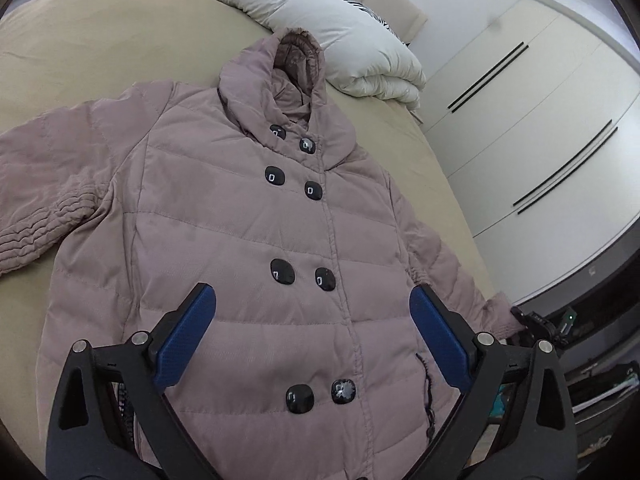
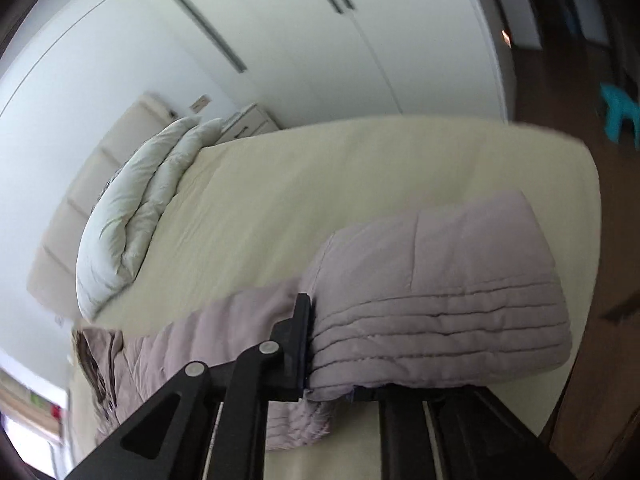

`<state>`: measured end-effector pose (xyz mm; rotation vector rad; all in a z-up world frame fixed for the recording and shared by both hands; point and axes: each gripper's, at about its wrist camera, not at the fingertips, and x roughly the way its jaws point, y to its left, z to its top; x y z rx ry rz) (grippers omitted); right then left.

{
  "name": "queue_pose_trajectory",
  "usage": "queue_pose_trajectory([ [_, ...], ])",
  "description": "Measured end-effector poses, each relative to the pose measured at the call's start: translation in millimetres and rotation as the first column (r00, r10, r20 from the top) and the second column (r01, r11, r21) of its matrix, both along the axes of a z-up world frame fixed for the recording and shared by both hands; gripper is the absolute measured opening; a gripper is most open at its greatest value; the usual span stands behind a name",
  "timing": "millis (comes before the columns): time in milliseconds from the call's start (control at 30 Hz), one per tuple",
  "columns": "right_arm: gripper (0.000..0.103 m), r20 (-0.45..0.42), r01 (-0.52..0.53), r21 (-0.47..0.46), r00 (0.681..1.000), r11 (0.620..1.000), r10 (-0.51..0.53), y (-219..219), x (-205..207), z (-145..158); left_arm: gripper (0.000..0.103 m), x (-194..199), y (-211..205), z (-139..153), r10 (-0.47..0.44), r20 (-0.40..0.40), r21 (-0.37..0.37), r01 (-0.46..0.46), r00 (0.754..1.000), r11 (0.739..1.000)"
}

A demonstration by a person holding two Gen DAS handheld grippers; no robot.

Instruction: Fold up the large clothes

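A mauve hooded puffer coat (image 1: 240,240) with black buttons lies face up on the bed (image 1: 80,48), hood toward the headboard, left sleeve spread out. My left gripper (image 1: 312,328) is open and empty, hovering above the coat's lower front. My right gripper (image 2: 316,344) is shut on the cuff of the coat's right sleeve (image 2: 432,288), which bulges over the fingers; the right finger is hidden under the fabric. In the left wrist view that gripper (image 1: 536,324) shows at the sleeve end by the bed's right edge.
A folded white duvet (image 1: 340,32) lies at the head of the bed, just beyond the hood; it also shows in the right wrist view (image 2: 132,216). A white wardrobe (image 1: 540,120) stands along the bed's right side. Dark floor and clutter (image 1: 600,380) lie beyond the edge.
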<state>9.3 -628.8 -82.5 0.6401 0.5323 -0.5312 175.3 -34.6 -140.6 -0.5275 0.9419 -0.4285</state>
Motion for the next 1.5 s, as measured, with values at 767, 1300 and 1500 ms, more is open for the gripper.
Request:
queue_pose_trajectory([
  [767,0.013,-0.482,-0.723,-0.621,0.656,0.302,0.58,418.8,128.2,-56.4,0.097,101.4,-5.6,-82.8,-0.164,-0.233,-0.434,0.049,0.959,0.9],
  [1300,0.087,0.095,-0.495,0.234,0.868,0.837,0.487,207.2,82.1,-47.6,0.02,158.4,96.0,-84.2,0.115,-0.181,-0.215,-0.154,0.977,0.964],
  [1500,0.087,0.348,-0.568,0.579,0.821,0.585,0.452,212.4,124.5,-90.8,0.02,141.9,123.7,-92.1,0.19,-0.173,-0.202,-0.224,0.966,0.953],
])
